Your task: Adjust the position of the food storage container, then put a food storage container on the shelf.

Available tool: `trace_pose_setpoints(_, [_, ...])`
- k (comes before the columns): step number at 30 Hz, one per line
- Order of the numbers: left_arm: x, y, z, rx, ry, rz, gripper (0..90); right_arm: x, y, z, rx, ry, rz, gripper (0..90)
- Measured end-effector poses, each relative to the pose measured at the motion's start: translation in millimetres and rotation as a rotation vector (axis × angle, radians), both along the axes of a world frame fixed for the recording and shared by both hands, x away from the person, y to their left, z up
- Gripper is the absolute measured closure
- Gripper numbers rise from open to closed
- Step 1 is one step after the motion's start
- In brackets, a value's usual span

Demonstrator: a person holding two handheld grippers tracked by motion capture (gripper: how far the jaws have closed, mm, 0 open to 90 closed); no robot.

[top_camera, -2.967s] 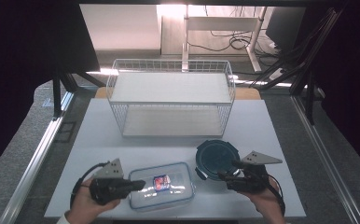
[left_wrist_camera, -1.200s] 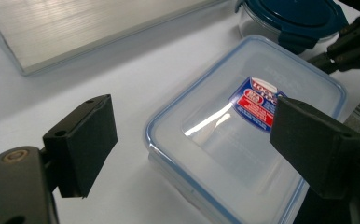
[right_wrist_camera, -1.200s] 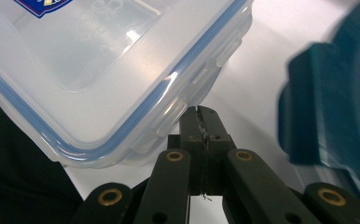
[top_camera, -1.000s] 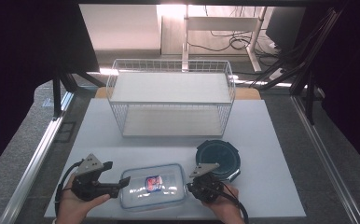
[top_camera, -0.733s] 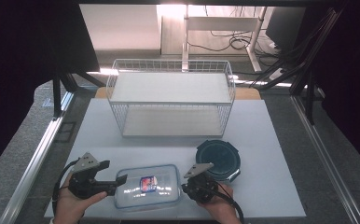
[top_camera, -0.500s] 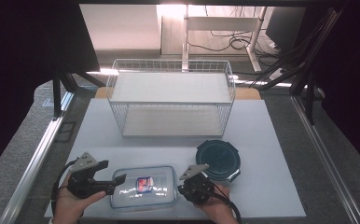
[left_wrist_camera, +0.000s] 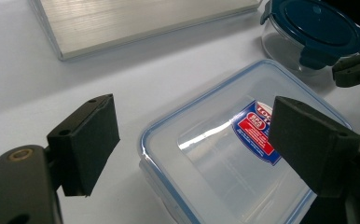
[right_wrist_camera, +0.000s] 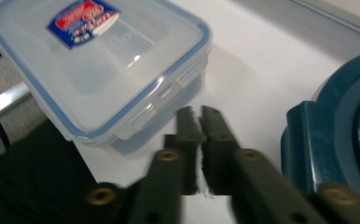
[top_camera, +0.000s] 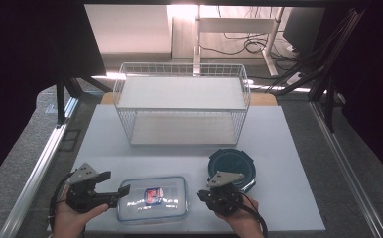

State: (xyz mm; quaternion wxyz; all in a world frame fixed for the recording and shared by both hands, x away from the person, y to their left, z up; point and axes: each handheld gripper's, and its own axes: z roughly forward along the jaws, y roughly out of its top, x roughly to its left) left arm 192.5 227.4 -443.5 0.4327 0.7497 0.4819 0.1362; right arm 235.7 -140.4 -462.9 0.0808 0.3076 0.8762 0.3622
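Observation:
A clear rectangular box (top_camera: pixel 152 198) with a blue-rimmed lid and a red and blue label lies near the table's front edge. My left gripper (top_camera: pixel 114 182) is open at its left end. In the left gripper view the box's corner (left_wrist_camera: pixel 225 154) lies between the two wide-apart pads (left_wrist_camera: pixel 87 137). My right gripper (top_camera: pixel 203 194) is shut, with nothing in it, close beside the box's right end. Its closed tips (right_wrist_camera: pixel 199 116) sit near the side latch of the box (right_wrist_camera: pixel 99 60); I cannot tell whether they touch.
A round container with a dark blue lid (top_camera: pixel 231 168) stands just behind and to the right of the right gripper, close to its side (right_wrist_camera: pixel 336 135). A white wire basket shelf (top_camera: pixel 179 104) occupies the table's back middle. The table's front edge is close.
The right gripper has come from the round container's right side to the gap between the two containers and shut. The clear box has slid a little left and nearer the front.

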Motion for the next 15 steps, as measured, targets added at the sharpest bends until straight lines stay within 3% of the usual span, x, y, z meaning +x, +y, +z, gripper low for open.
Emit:
trace_pose_setpoints(4, [0.5, 1.0, -0.5, -0.002, 0.003, 0.001, 15.4, 0.9, -1.2, 1.1, 0.066, 0.009, -0.053, 39.4])
trace_pose_setpoints(9, [0.2, 2.9, -0.8, -0.008, 0.005, 0.011, 14.8, 3.4, -4.1, 2.4, 0.146, 0.050, -0.085, 25.8])
trace_pose_setpoints(15, [-0.8, 2.4, -0.9, -0.014, 0.018, 0.023, 13.4, 2.3, -6.1, 3.1, 0.165, 0.052, -0.096, 20.8])
